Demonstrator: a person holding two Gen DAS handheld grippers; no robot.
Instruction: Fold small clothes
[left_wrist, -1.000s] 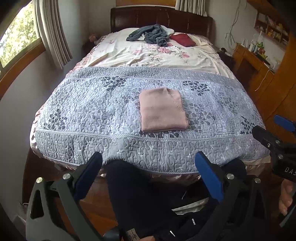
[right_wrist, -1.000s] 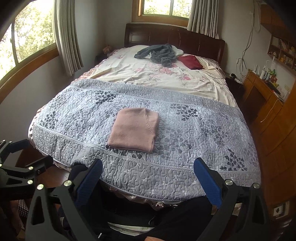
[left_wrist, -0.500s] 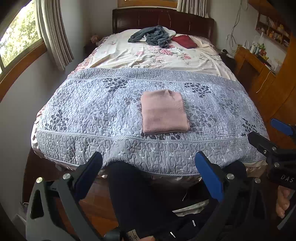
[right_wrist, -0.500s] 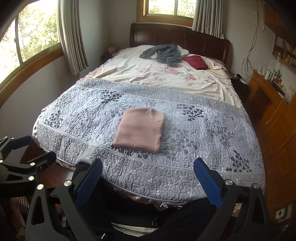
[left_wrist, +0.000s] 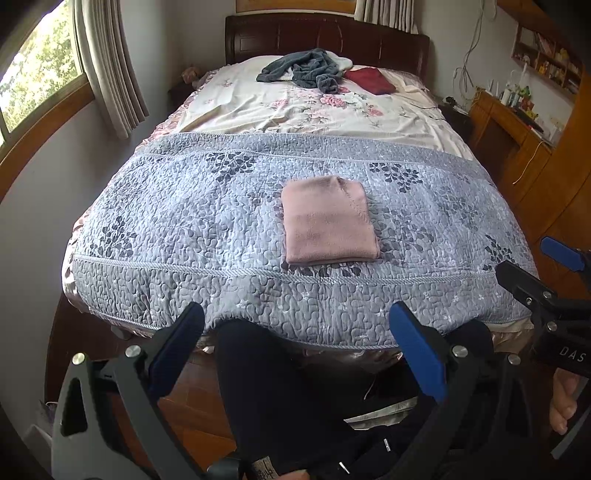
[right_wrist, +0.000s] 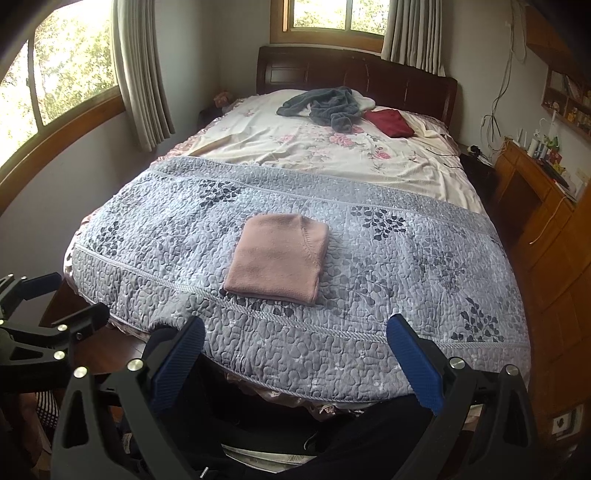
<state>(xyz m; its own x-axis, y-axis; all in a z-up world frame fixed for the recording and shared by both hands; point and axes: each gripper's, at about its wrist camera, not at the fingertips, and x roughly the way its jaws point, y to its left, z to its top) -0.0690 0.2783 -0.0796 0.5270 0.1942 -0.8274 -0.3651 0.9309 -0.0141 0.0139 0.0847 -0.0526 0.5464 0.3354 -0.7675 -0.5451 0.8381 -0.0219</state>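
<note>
On the quilt (left_wrist: 184, 221) — folded pink garment (left_wrist: 328, 221); both grippers empty.

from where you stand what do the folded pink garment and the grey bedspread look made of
Folded pink garment: soft matte knit, maybe fleece, with a fuzzy nap and a visible seam. Grey bedspread: quilted fabric, its puffy pebble stitching catching a slight sheen, possibly cotton or polyester.

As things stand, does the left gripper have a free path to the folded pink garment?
Probably yes: the left gripper is open and empty, and only bare quilt lies between it and the pink garment.
</note>
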